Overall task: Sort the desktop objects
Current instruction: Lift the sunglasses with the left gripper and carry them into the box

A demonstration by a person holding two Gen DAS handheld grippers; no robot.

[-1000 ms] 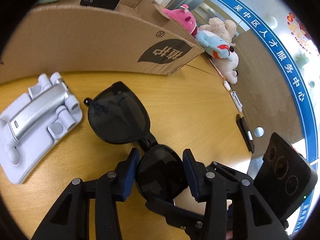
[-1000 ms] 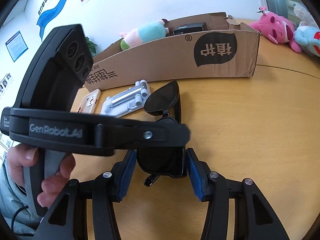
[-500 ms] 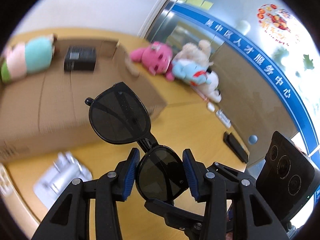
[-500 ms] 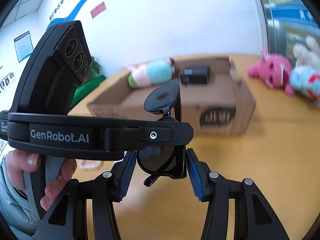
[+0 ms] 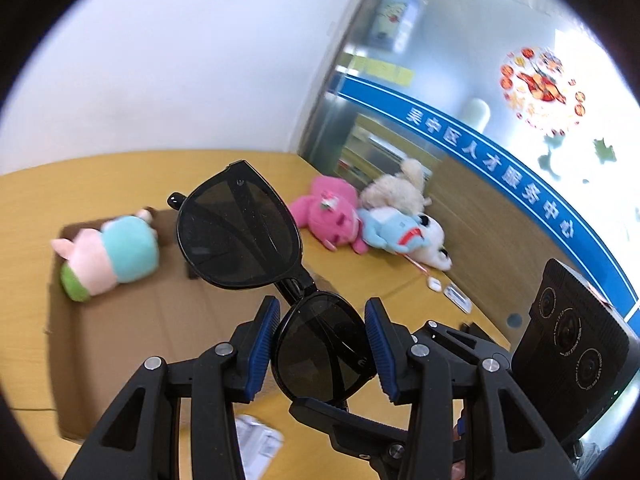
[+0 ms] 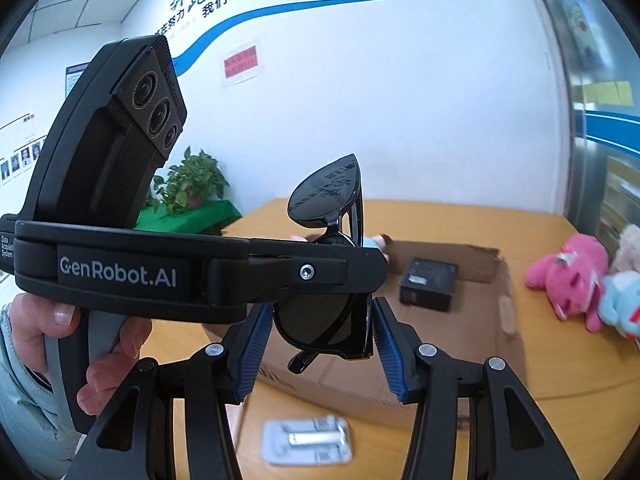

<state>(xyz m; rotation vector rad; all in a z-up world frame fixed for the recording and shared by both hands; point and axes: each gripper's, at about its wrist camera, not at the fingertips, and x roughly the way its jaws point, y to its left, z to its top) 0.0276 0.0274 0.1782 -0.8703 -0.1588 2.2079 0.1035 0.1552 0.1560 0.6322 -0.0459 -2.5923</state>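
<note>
Left gripper (image 5: 320, 354): jaws clenched on the near lens of the sunglasses (image 5: 240, 236), blue pads pressed to both rims. Sunglasses held up in the air above the cardboard box (image 5: 132, 336), far lens pointing up and away, arms folded.

Right gripper (image 6: 318, 354): jaws straddle the same near lens of the sunglasses (image 6: 332, 316); left pad at the rim, right pad just beside the frame edge; cannot tell whether they actually pinch. Left gripper body (image 6: 200, 272) crosses in front of it, held in the person's hand (image 6: 60, 344).

Below, on the table (image 5: 380, 276): a white-and-silver holder (image 6: 308, 442) in front of the box, blurred.

In the box (image 6: 480, 320): small black box (image 6: 430, 284) and a pink-and-teal plush toy (image 5: 108, 254) at its far end.

Beyond, by the table's far edge: pink plush (image 5: 330, 216), blue plush (image 5: 394, 230) and cream plush (image 5: 396, 188) bunched together, touching. Potted plant (image 6: 192, 184) on a green stand past the table
</note>
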